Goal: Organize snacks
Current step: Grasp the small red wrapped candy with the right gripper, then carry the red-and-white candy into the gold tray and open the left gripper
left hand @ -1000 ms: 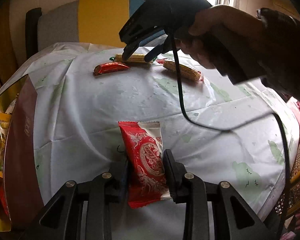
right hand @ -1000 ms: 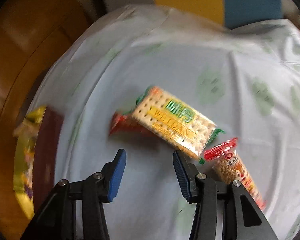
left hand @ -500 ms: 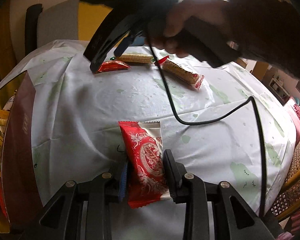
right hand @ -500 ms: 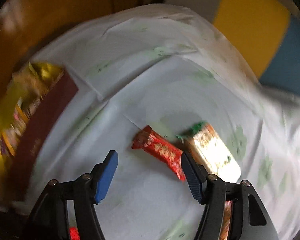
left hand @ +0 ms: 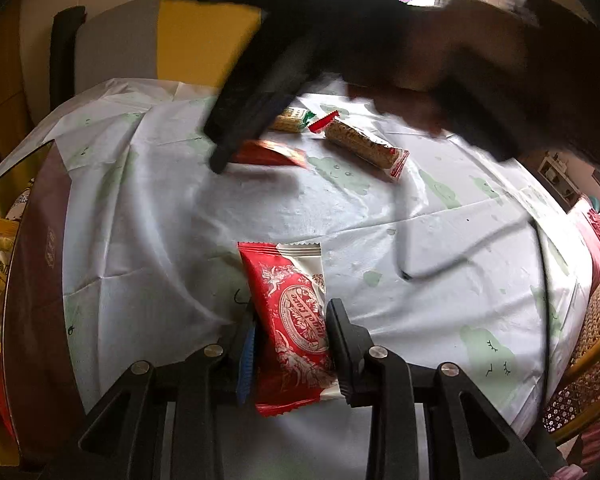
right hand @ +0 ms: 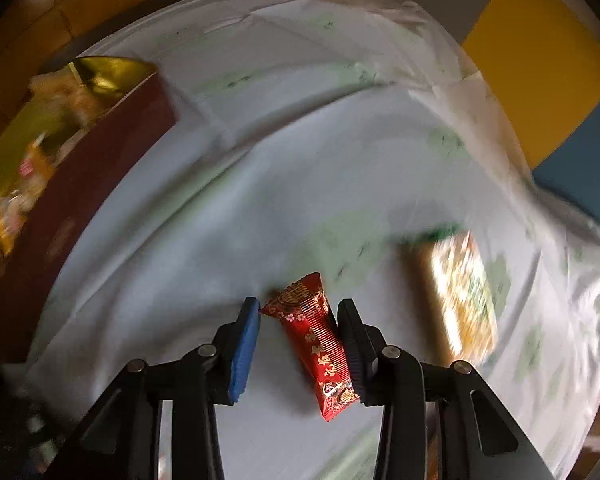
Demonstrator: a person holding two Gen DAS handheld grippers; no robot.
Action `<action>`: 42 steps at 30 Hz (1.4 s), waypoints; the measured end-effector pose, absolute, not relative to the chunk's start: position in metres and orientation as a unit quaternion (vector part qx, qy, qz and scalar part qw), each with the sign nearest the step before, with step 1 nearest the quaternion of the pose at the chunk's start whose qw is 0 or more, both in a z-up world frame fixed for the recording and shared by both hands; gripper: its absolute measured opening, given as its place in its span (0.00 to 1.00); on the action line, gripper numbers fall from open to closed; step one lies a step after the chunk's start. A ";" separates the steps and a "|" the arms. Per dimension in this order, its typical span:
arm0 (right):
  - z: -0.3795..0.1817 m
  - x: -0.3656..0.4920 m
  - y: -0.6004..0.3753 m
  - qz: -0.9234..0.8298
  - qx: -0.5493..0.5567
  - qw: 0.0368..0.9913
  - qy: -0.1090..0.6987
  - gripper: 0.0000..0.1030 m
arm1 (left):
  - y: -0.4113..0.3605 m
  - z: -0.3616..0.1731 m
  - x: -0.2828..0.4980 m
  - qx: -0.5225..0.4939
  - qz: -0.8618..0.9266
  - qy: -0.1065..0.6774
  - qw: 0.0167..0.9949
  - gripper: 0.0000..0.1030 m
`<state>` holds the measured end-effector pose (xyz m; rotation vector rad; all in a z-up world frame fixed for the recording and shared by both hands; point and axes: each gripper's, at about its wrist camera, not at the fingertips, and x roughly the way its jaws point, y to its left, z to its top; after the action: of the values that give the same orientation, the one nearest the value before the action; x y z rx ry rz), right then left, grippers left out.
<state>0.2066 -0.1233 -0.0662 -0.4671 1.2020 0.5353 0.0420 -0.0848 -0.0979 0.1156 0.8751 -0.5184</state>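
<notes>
Left gripper (left hand: pixel 290 344) is pinching a red-and-white snack packet (left hand: pixel 296 320) near the near edge of the tabletop (left hand: pixel 160 216), which is covered with a white cloth with pale green prints. The packet has an oval emblem with cursive lettering, but I can't read it.

Right gripper (right hand: pixel 298 332) is over by the far edge, pointing steeply down. Its jaws are closing around a small red snack bar (right hand: pixel 320 340). The black finger is right up against the wrapper, while the blue pad (right hand: pixel 244 344) is just clear of it except about at the wrapper's corner. The bar has gold characters down its length, too blurry to make out.

Just beside it is one cracker pack (right hand: pixel 460 296) with green ends, label smeared by motion. The left wrist view also shows one puffed-grain bar (left hand: pixel 360 144) in clear wrap with red ends, next to the crackers.

So that's four loose snacks on the cloth. At the left edge sits a dark red box (left hand: pixel 36 280) with a small gold mark on its wall and mixed snack packets inside.
</notes>
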 end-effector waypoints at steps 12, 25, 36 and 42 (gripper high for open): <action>-0.071 0.102 -0.215 0.200 -0.103 0.753 0.619 0.44 | -0.088 -0.098 0.041 0.061 -0.239 0.419 0.874 0.32; -0.075 0.024 -0.234 0.186 -0.122 0.801 0.556 0.30 | -0.094 -0.094 0.051 0.072 -0.229 0.444 0.863 0.31; -0.079 0.028 -0.214 0.190 -0.176 0.800 0.541 0.29 | -0.075 -0.055 0.039 0.037 -0.234 0.437 0.868 0.30; -0.078 0.024 -0.210 0.188 -0.188 0.802 0.535 0.29 | -0.014 -0.013 0.041 -0.043 -0.198 0.413 0.888 0.30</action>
<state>0.0244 -0.2096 -0.0784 -0.4040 1.1477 0.4037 0.0407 -0.0142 -0.0130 -0.0885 0.8589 -0.4119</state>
